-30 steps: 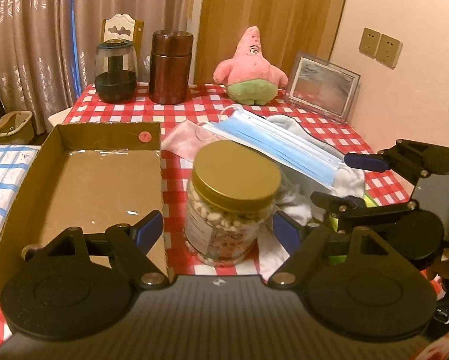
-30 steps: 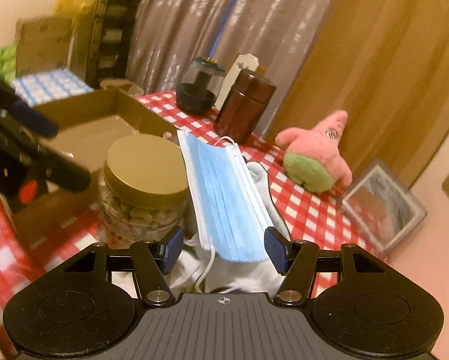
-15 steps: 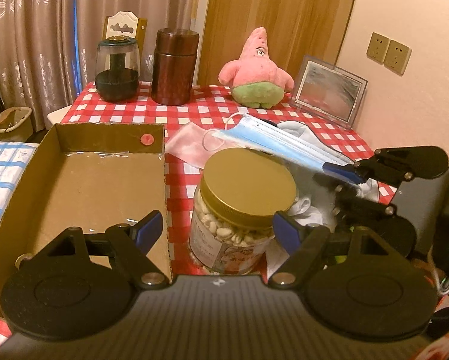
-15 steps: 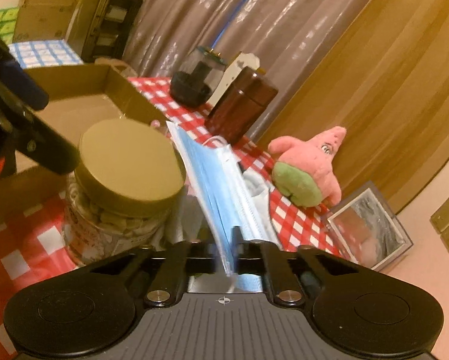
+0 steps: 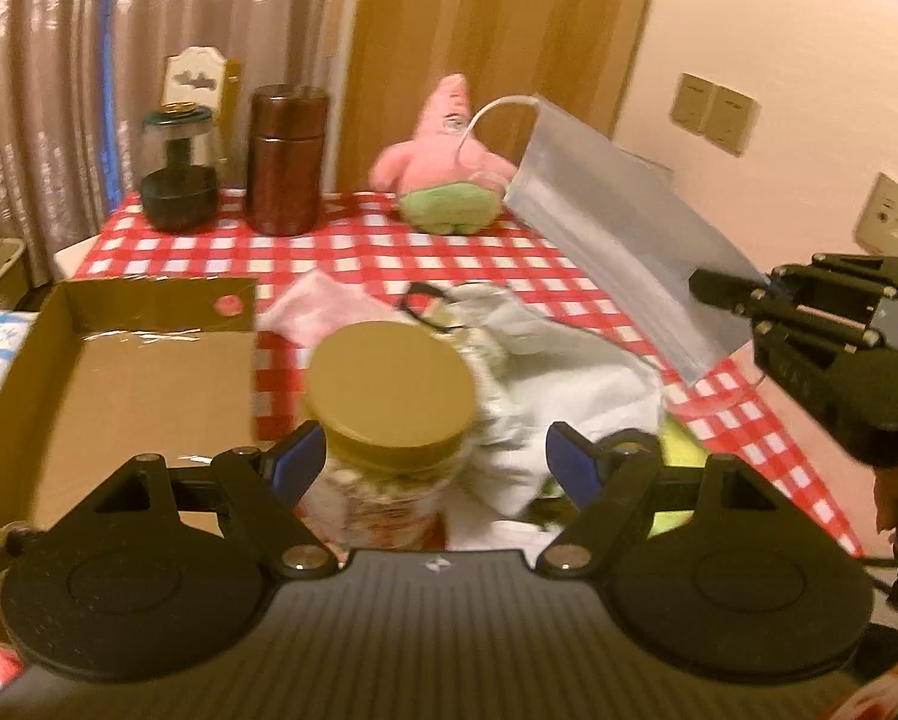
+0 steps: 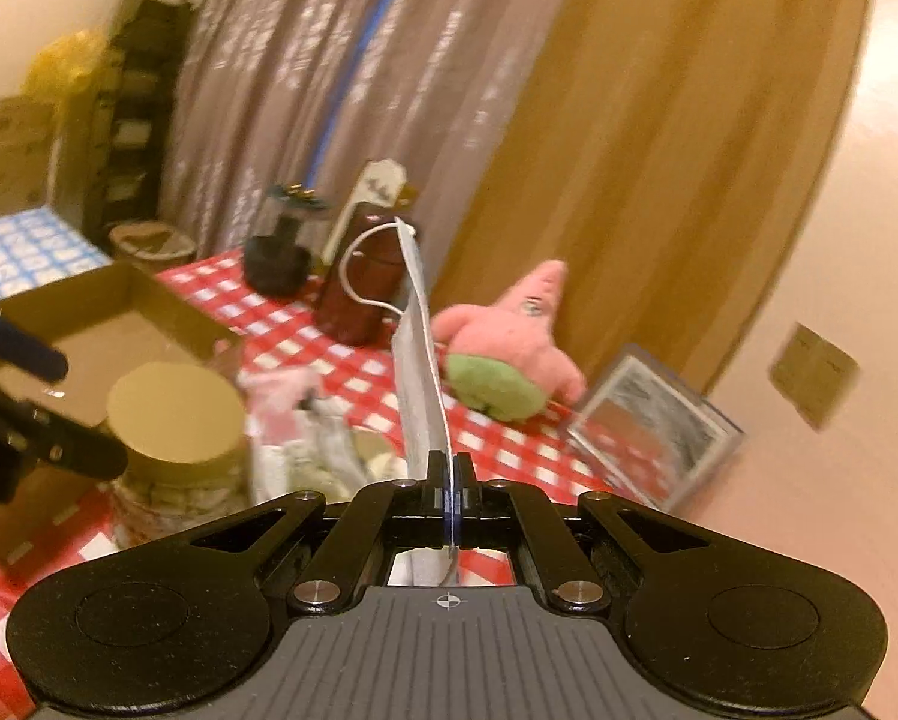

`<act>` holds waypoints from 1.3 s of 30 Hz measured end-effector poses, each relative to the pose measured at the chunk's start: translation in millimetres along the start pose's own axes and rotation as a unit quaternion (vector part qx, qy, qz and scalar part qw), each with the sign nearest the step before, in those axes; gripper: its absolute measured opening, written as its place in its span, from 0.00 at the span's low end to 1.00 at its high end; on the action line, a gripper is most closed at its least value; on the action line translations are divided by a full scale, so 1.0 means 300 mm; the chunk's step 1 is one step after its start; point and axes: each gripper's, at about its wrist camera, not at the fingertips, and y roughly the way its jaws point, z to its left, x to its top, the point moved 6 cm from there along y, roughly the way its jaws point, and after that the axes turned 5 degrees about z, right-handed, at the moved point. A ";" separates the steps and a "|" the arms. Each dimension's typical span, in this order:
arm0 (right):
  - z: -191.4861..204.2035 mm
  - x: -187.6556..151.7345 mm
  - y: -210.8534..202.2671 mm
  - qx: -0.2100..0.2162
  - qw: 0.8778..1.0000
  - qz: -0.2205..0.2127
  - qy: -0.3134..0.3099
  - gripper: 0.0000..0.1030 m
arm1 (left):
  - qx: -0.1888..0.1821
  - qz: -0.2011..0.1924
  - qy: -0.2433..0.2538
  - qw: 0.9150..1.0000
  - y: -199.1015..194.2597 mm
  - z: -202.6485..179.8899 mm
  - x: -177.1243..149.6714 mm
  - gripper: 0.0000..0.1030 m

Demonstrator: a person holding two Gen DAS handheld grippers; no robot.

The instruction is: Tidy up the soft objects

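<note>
My right gripper [image 6: 449, 474] is shut on a blue face mask [image 6: 419, 354] and holds it up in the air above the red-checked table; it also shows in the left wrist view [image 5: 616, 246] at the right. My left gripper [image 5: 431, 459] is open and empty, its fingers on either side of a gold-lidded jar [image 5: 389, 396] without touching it. A pile of white cloth [image 5: 568, 372] and a pink cloth [image 5: 323, 306] lie behind the jar. A pink star plush [image 5: 446, 174] sits at the table's back. An open cardboard box [image 5: 107, 384] stands at the left.
A dark brown canister [image 5: 287, 162] and a glass jar with a dark base [image 5: 179, 180] stand at the back left. A picture frame [image 6: 652, 426] leans at the back right near the wall. A yellow-green object [image 5: 676, 450] lies by the white cloth.
My right gripper closed on the blue mask and lifted it off the cloth pile into the air. My left gripper stayed open by the jar, shifting slightly.
</note>
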 end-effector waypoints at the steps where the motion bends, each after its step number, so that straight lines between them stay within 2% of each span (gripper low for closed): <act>1: -0.021 -0.006 -0.012 -0.004 1.000 0.002 0.007 0.01 | -0.006 0.001 0.003 1.000 0.007 -0.021 0.001 0.76; 12: -0.189 -0.193 -0.028 -0.015 0.995 0.056 0.079 0.01 | -0.067 0.015 0.036 0.997 0.157 -0.250 0.009 0.76; 18: -0.229 -0.287 -0.009 -0.011 0.991 0.082 0.102 0.01 | -0.068 0.021 0.076 0.995 0.274 -0.366 0.015 0.71; 25: -0.242 -0.354 0.006 -0.007 0.989 0.098 0.113 0.01 | -0.032 0.022 0.133 0.990 0.379 -0.435 0.004 0.50; 28: -0.240 -0.368 0.011 -0.005 0.988 0.102 0.117 0.01 | -0.011 0.019 0.154 0.988 0.404 -0.444 0.001 0.36; 31: -0.240 -0.372 0.007 -0.003 0.987 0.102 0.120 0.01 | -0.003 0.020 0.160 0.987 0.411 -0.440 0.004 0.12; 32: -0.239 -0.372 0.006 -0.003 0.987 0.102 0.121 0.01 | -0.001 0.021 0.159 0.987 0.409 -0.435 0.006 0.09; 35: -0.237 -0.368 -0.008 -0.002 0.988 0.100 0.122 0.01 | -0.005 0.015 0.154 0.988 0.382 -0.425 0.024 0.06; 39: -0.235 -0.346 -0.037 -0.002 0.988 0.091 0.121 0.01 | -0.027 0.000 0.140 0.990 0.317 -0.405 0.084 0.06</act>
